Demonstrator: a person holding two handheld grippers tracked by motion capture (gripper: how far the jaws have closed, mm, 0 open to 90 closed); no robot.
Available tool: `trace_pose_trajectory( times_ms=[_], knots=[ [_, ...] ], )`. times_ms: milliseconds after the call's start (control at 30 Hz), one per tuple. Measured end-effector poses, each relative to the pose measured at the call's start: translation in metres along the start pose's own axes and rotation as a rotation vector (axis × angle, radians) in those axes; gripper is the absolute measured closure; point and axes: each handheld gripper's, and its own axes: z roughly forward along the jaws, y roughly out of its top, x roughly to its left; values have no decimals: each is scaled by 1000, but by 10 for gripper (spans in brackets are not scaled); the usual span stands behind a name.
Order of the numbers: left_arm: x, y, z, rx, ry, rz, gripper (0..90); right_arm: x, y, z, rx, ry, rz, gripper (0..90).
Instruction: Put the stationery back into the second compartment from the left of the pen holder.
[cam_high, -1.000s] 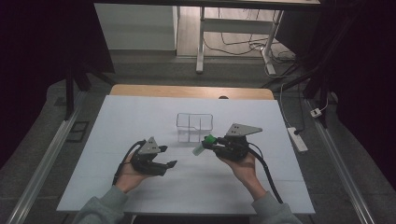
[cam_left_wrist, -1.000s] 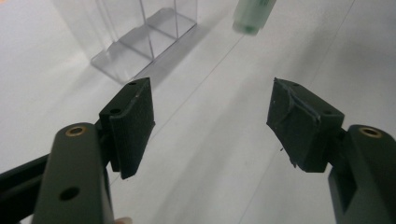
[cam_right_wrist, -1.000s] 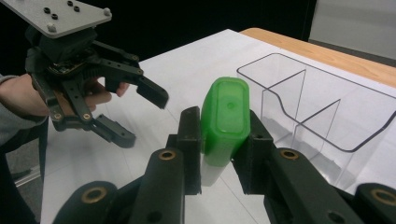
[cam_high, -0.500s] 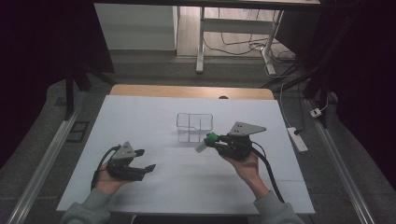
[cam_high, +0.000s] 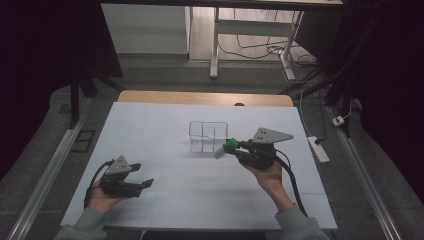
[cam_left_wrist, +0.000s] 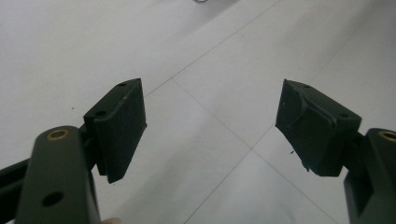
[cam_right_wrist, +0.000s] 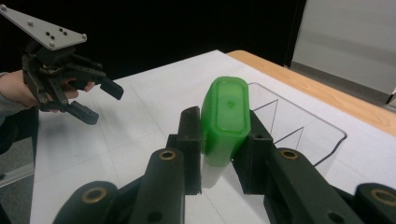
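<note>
1. Sticking out from between the jaws of the right gripper (cam_high: 234, 148) is a small white bottle with a green cap (cam_right_wrist: 225, 119), clenched at its cap end, the cap facing the right gripper view's camera.
2. From the table's centre in the high view, the bottle (cam_high: 224, 149) sits at about 3 o'clock, raised off the white table (cam_high: 150, 125).
3. Just at 10 o'clock of the bottle stands a clear divided box (cam_high: 208, 136), close beside it; whether they touch I cannot tell.
4. Well apart, near 8 o'clock of the box, the left gripper (cam_high: 141, 176) is held low over the table.
5. Its jaws stand released, wide apart over bare tabletop (cam_left_wrist: 210, 93).
</note>
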Motion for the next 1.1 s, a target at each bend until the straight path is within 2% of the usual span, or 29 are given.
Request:
trace_pose_trajectory(
  times_ms=[133,533,867,1100],
  knots=[
    [3,-4,-2,-2,4,-12,242,-1,3,-3,-14,-5,-2,735],
    [5,-5,-2,6,0,-14,239,-4,10,-4,-31,-18,-7,735],
    [4,-4,1,22,-4,-5,233,-18,27,-5,-29,-49,4,735],
    [4,-4,2,24,-5,-2,232,-32,32,8,-5,-78,25,735]
  ],
)
